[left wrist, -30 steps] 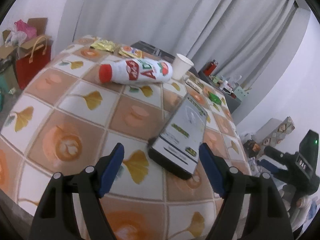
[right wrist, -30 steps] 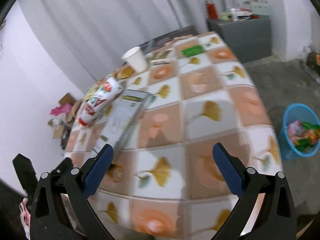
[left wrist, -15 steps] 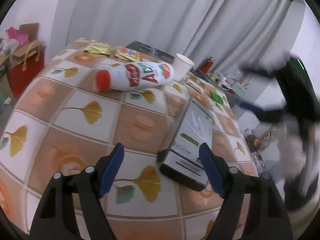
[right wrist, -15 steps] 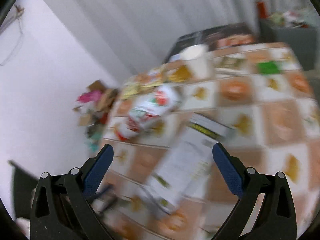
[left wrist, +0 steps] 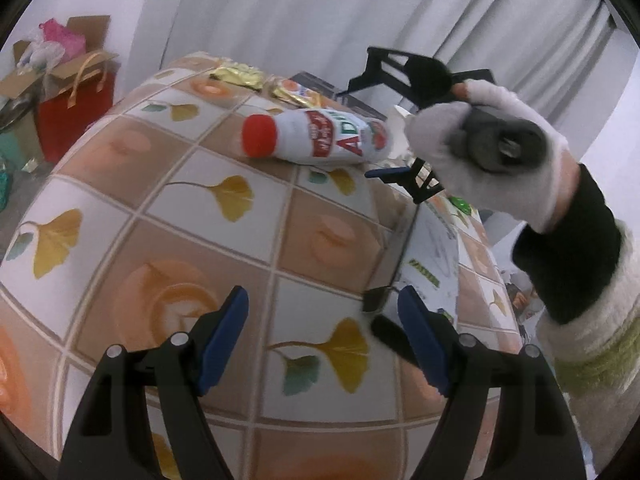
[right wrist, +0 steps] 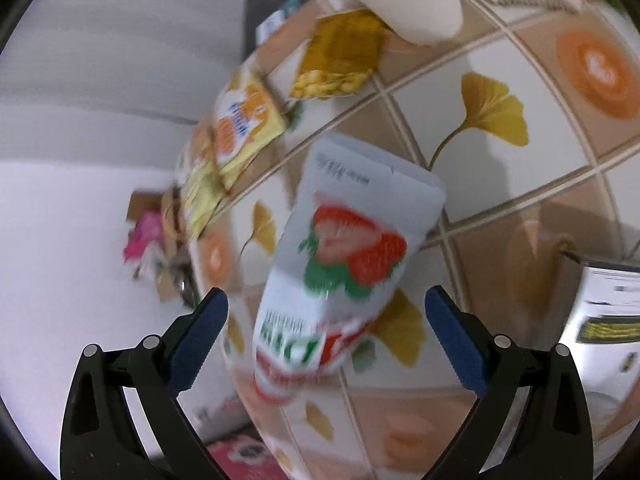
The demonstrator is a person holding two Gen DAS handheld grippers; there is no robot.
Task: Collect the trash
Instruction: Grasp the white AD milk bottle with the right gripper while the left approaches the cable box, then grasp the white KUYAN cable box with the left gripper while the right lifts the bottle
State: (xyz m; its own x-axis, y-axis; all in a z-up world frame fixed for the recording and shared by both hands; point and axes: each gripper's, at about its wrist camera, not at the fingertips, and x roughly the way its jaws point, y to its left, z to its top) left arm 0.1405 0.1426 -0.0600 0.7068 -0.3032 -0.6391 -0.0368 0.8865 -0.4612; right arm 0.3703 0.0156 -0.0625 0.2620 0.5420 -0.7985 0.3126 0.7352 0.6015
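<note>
The right gripper [right wrist: 326, 336] is seen with its blue pads spread wide on either side of the white strawberry-print bottle [right wrist: 340, 276], and neither pad is seen to touch it. The left gripper [left wrist: 322, 334] is likewise held apart over the leaf-patterned tablecloth [left wrist: 224, 200], with nothing clamped; the corner of a flat white carton [left wrist: 430, 256] is found just beside its right-hand pad. The bottle is laid on its side on the tablecloth, red cap toward the left wrist camera. Beyond the bottle a paper cup [right wrist: 400, 0] and yellow snack wrappers [right wrist: 244, 124] are placed. Beside the bottle, a gloved hand [left wrist: 492, 152] is seen gripping a handle.
</note>
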